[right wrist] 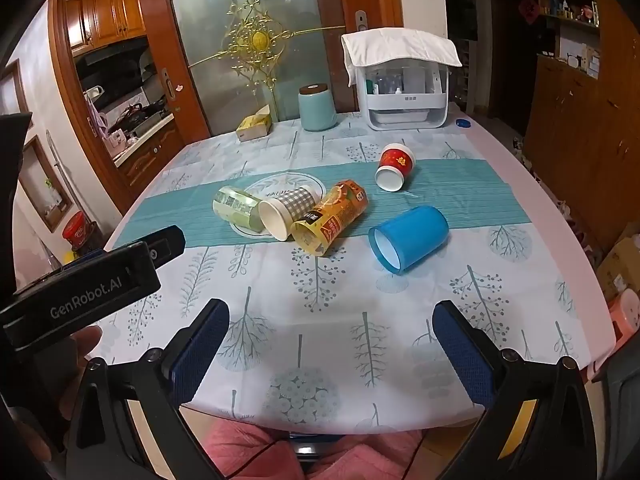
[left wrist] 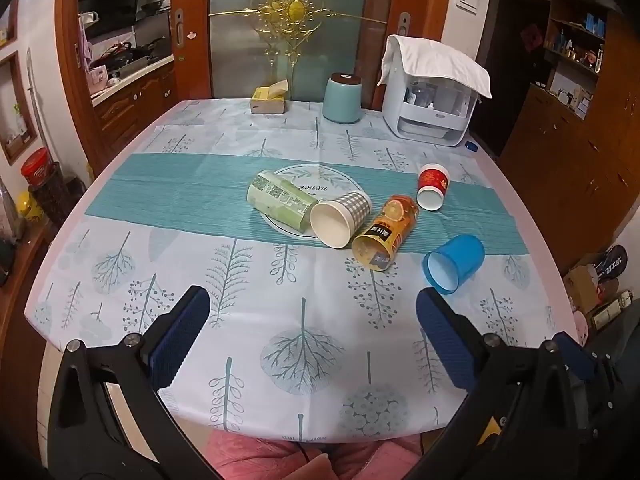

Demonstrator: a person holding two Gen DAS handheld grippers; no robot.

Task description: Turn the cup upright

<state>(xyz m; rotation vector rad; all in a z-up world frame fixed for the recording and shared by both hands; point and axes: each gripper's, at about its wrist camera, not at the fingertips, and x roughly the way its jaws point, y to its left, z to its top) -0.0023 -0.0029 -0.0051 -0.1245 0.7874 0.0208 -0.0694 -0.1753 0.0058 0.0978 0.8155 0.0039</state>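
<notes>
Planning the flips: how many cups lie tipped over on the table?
5: green cup on the left, checked cup beside it, orange cup next, red cup farther back right, blue cup nearest right. None seems hidden.

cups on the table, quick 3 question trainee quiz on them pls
1. True or false: every cup on the teal runner lies on its side.
2. Which cup lies nearest the right gripper? A) red cup B) blue plastic cup C) gingham paper cup
3. Fill in: both the right and the left gripper are ____ and hold nothing.

Key: 1 true; 2 B; 3 open
</notes>
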